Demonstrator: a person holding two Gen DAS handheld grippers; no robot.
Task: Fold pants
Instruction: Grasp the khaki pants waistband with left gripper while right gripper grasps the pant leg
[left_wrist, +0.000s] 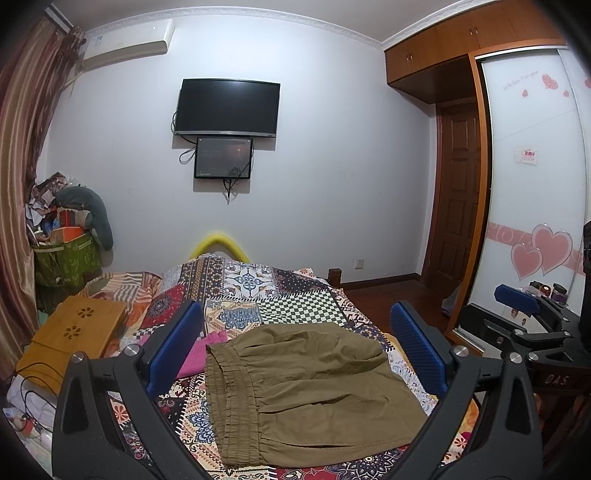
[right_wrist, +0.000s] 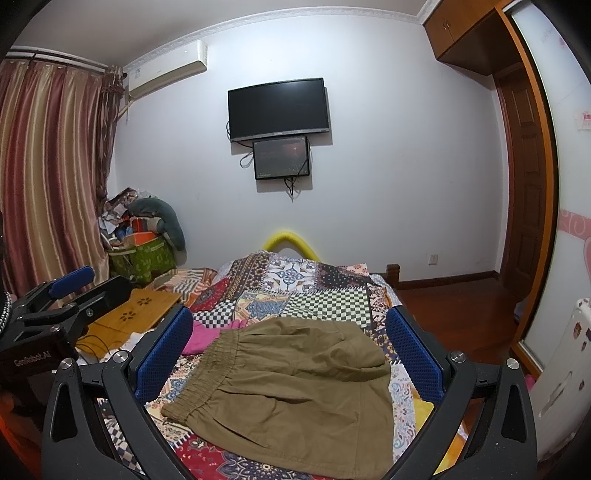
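Observation:
Olive-brown pants (left_wrist: 306, 391) lie folded in a compact rectangle on the patchwork bedspread (left_wrist: 295, 299), elastic waistband to the left. They also show in the right wrist view (right_wrist: 295, 391). My left gripper (left_wrist: 295, 343) is open and empty, held above the pants with its blue pads wide apart. My right gripper (right_wrist: 291, 350) is open and empty too, above the pants. The right gripper shows at the right edge of the left wrist view (left_wrist: 532, 325); the left gripper shows at the left edge of the right wrist view (right_wrist: 62, 295).
A pink garment (left_wrist: 203, 350) lies left of the pants. A wooden lap tray (left_wrist: 74, 332) sits on the bed's left side. A green bin of clutter (left_wrist: 66, 254) stands by the curtain. Wardrobe (left_wrist: 535, 184) and wooden floor lie to the right.

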